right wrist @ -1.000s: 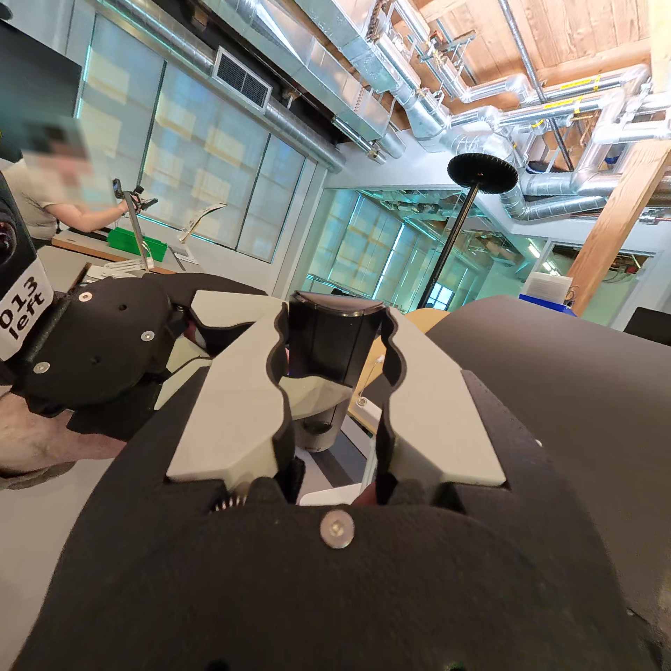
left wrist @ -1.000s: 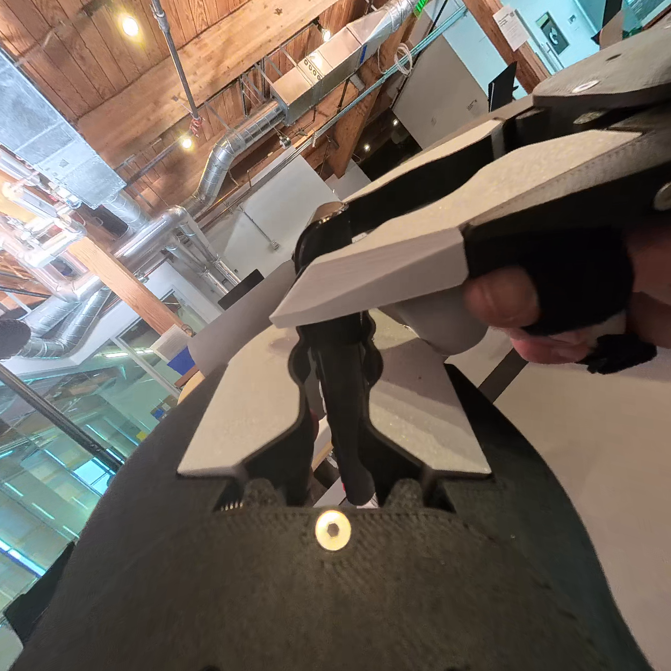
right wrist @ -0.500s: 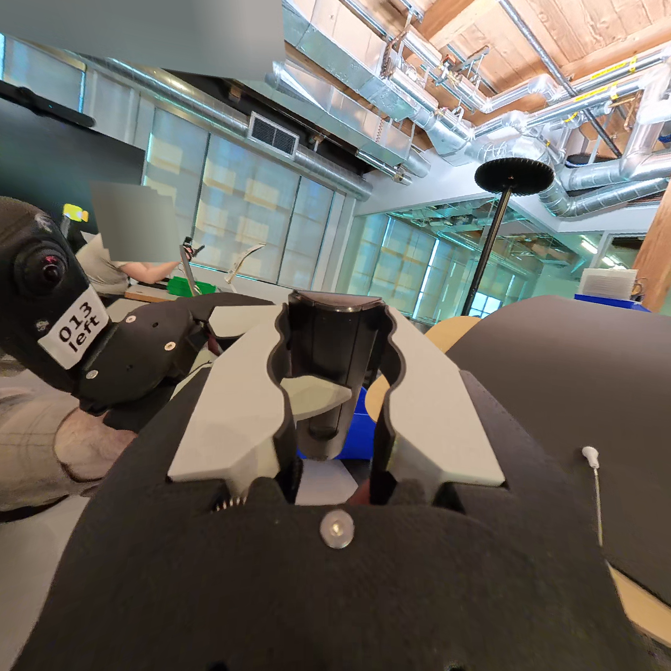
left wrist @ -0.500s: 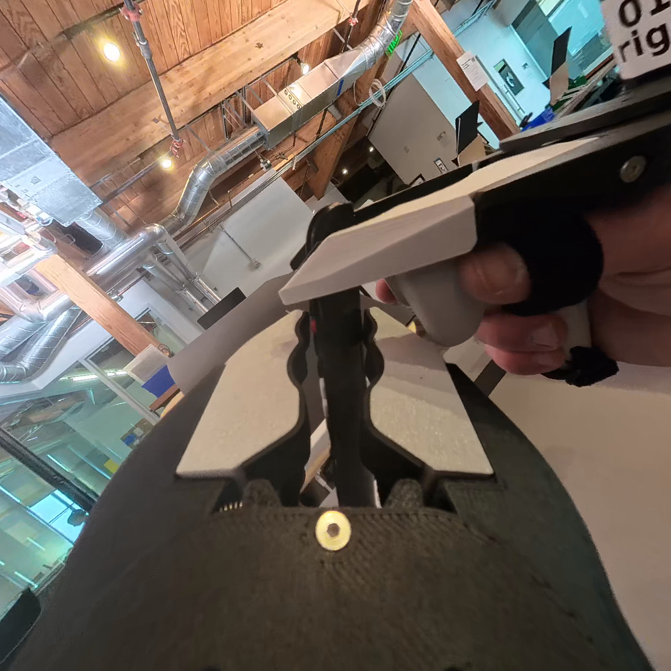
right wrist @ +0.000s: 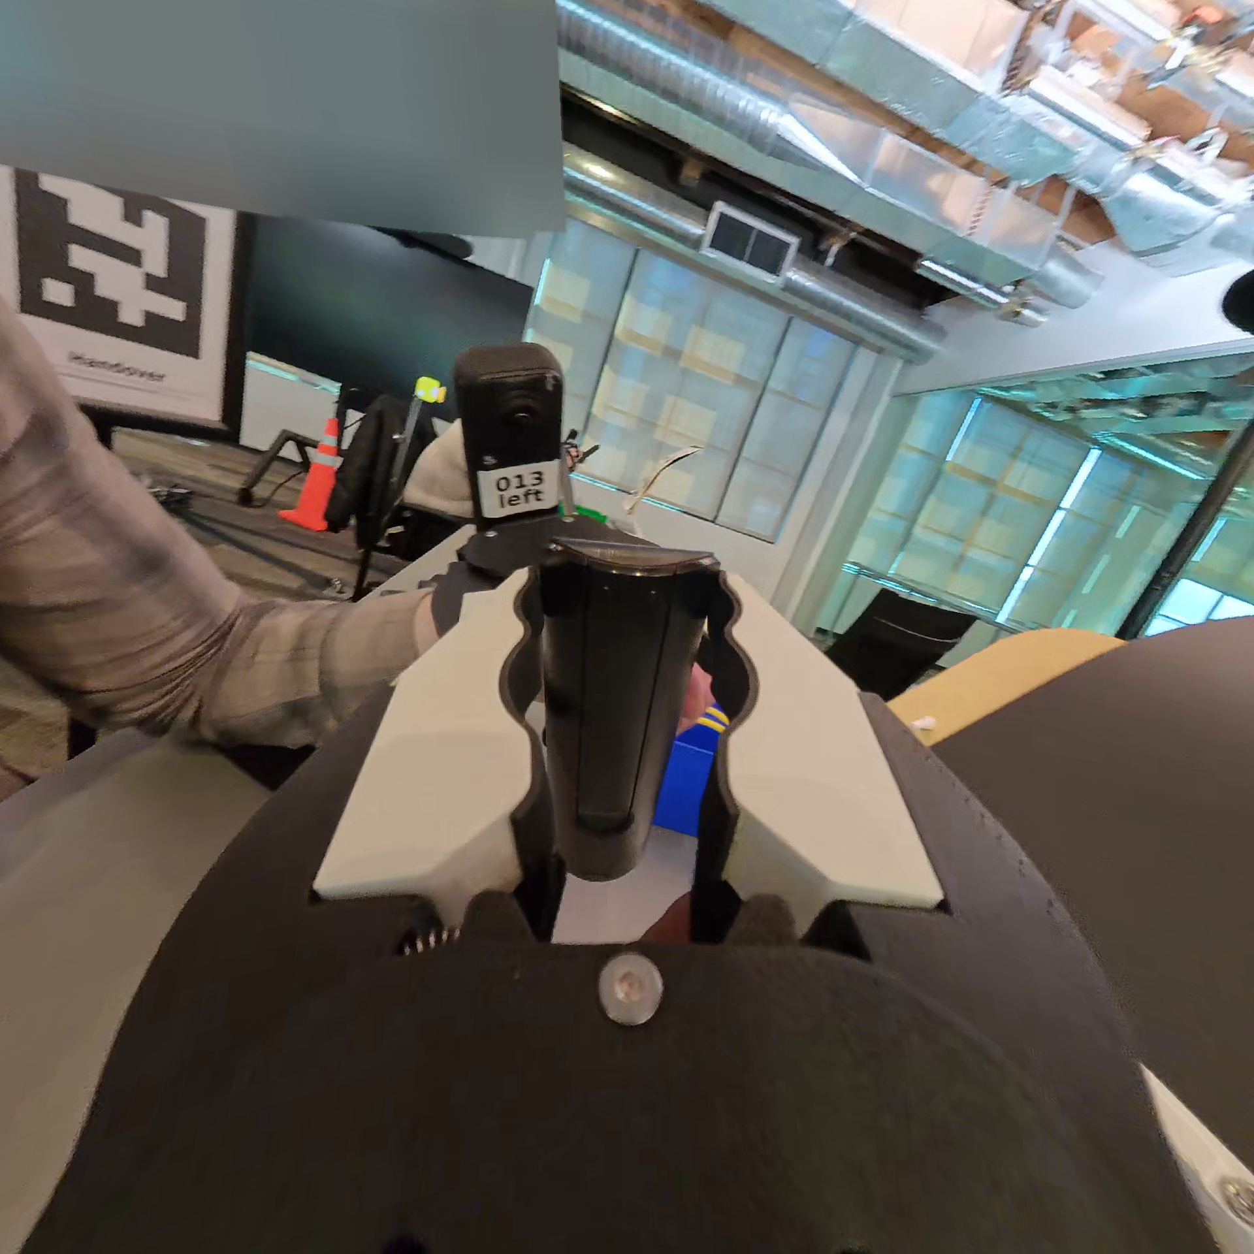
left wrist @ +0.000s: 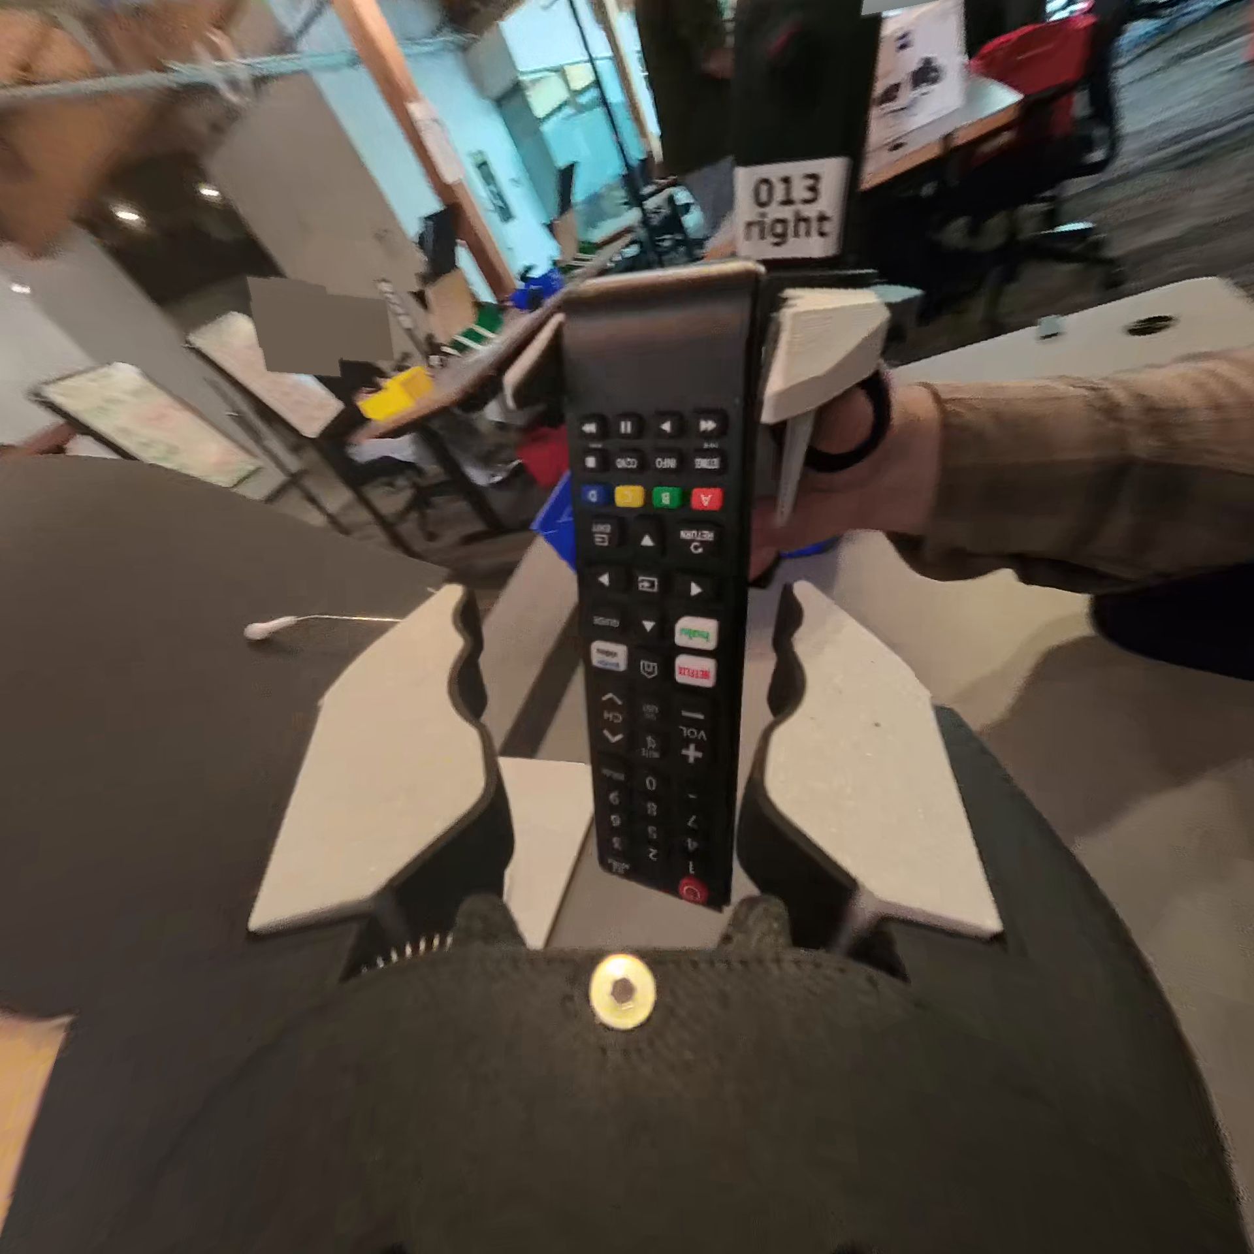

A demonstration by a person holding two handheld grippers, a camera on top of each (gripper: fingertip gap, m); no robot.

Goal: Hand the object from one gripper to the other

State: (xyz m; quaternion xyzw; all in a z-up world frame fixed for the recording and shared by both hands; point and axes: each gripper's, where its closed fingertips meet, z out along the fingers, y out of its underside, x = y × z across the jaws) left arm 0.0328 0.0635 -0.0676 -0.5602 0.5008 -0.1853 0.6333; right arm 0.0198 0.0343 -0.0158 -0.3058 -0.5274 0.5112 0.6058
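Standing upright between the spread fingers of the left tongs (left wrist: 621, 739), the black remote control (left wrist: 657, 577) faces the left wrist view with its button side. The left tongs are released: a clear gap shows between each white finger (left wrist: 380, 767) and the remote's long edges, wider on the left side than on the right. The remote's lower end, with the red button, sits low in the throat of these tongs, right of centre. The upper end of the remote is gripped by the right tongs (left wrist: 655, 353), whose white fingers press against both of its edges. A hand (left wrist: 848, 468) in a checked sleeve holds that device at the right. Grey bench (left wrist: 1058, 719) surface lies below.

From the right wrist view, the right tongs (right wrist: 628, 692) are clenched on the remote control (right wrist: 611, 712), which shows its plain back here. The remote runs along the fingers, its far end projecting just past the fingertips (right wrist: 499, 597). The left tongs' body (right wrist: 516, 536), carrying a camera and a white label, sits just beyond that far end; its fingers are hidden.
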